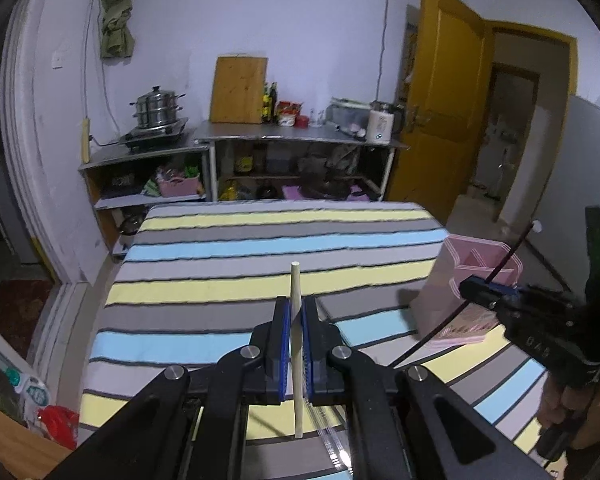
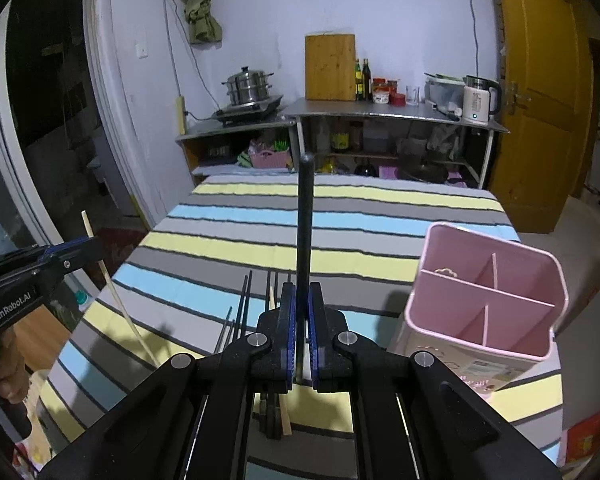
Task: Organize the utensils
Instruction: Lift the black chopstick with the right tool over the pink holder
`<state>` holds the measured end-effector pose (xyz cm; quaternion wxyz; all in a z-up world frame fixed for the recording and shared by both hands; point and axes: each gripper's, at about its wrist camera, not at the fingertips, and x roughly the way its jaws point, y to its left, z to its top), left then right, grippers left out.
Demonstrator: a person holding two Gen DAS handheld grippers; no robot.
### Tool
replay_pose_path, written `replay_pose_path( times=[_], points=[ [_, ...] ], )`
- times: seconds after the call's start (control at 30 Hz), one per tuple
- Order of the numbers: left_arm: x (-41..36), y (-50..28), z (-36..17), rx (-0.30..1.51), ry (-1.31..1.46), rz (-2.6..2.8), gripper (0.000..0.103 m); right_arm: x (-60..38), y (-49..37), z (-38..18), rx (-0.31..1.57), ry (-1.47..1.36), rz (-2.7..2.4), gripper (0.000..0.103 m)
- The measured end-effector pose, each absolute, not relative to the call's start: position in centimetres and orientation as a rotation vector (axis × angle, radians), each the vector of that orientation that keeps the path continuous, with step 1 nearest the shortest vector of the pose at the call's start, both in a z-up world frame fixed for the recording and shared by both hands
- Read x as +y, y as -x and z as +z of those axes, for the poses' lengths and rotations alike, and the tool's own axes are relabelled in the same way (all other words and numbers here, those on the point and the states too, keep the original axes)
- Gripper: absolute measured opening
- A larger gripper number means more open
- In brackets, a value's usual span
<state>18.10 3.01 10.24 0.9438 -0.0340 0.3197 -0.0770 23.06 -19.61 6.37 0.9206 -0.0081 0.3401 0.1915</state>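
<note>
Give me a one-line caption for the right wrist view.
Right gripper holding a black chopstick upright beside the pink divided holder on a striped tablecloth.

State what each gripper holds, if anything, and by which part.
The left gripper is shut on a wooden chopstick, gripped near its middle. The right gripper is shut on a black chopstick, gripped toward its lower end.

I'm over the striped table (image 2: 228, 216): pink holder (image 2: 485, 312) standing at three o'clock, loose chopsticks (image 2: 242, 308) lying at centre.
</note>
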Motion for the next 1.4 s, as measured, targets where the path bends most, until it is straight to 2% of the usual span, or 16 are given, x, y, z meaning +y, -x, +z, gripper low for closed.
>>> replay_pose_path(
  times=[0.23,0.7,0.87,1.23,1.4],
  points=[
    [0.1,-19.4,14.1,0.609,0.097,-0.254,0.006,-22.1,-22.1,9.0,0.638,-0.016,0.369,0.005],
    [-10.5,-24.7,19.8,0.532,0.124,-0.462,0.006,-30.6,-22.1,15.1,0.485,-0.111,0.217,0.005],
    [-13.1,-27.2,18.8,0.551,0.139,-0.501,0.006,-32.0,-23.3,14.9,0.483,-0.139,0.195,0.005],
    [-15.2,-31.2,11.8,0.637,0.125,-0.502,0.006,-32.5,-26.1,9.3,0.593,-0.175,0.181,0.005],
    [-14.7,-31.8,10.9,0.643,0.152,-0.503,0.006,-32.4,-27.0,7.4,0.643,-0.176,0.175,0.005]
  ],
)
